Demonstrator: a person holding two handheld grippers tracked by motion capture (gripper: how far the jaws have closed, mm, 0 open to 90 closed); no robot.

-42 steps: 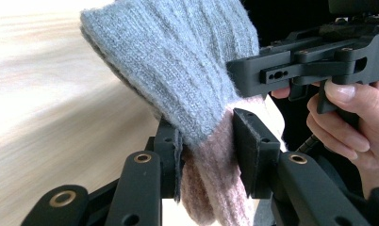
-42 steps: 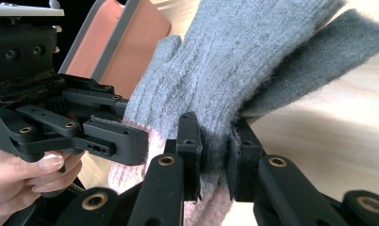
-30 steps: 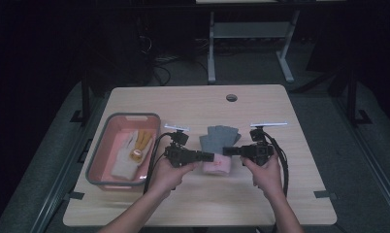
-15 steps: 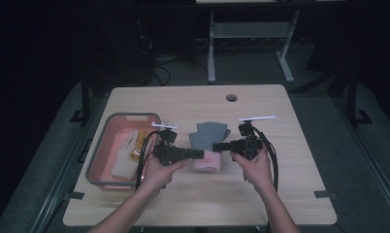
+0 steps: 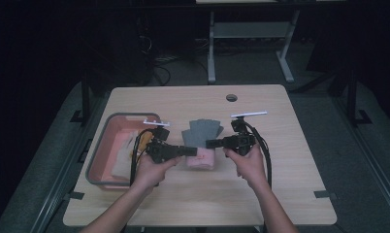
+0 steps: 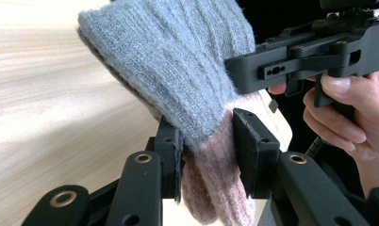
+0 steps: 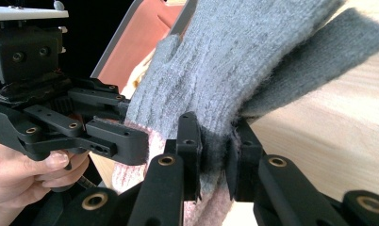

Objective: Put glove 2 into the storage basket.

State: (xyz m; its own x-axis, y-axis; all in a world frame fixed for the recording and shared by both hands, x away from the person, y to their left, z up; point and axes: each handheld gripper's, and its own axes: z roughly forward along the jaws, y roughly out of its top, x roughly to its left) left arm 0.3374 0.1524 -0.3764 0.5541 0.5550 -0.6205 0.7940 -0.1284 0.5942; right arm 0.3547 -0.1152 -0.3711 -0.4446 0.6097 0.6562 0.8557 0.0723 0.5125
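Observation:
A pair of grey knitted gloves (image 5: 201,131) with pink cuffs (image 5: 203,160) is held between my two grippers at mid-table. My left gripper (image 5: 193,151) comes in from the left, and my right gripper (image 5: 210,143) from the right. In the left gripper view the left gripper (image 6: 209,141) is shut on a glove (image 6: 178,70) where the grey knit meets the pink cuff (image 6: 216,188). The right gripper's body (image 6: 310,56) shows beyond it. In the right gripper view the right gripper (image 7: 215,150) pinches the grey knit (image 7: 225,66) tightly. The left gripper (image 7: 84,127) sits just to its left.
A pink bin (image 5: 98,145) with a grey rim stands at the table's left, holding pale cloth (image 5: 118,165) and a yellowish item (image 5: 143,141). Its corner (image 7: 145,42) shows behind the gloves. A cable hole (image 5: 231,97) sits near the table's far edge.
Both hands and grippers have shifted left, toward the bin, with the gloves between them. Both grips look unchanged.

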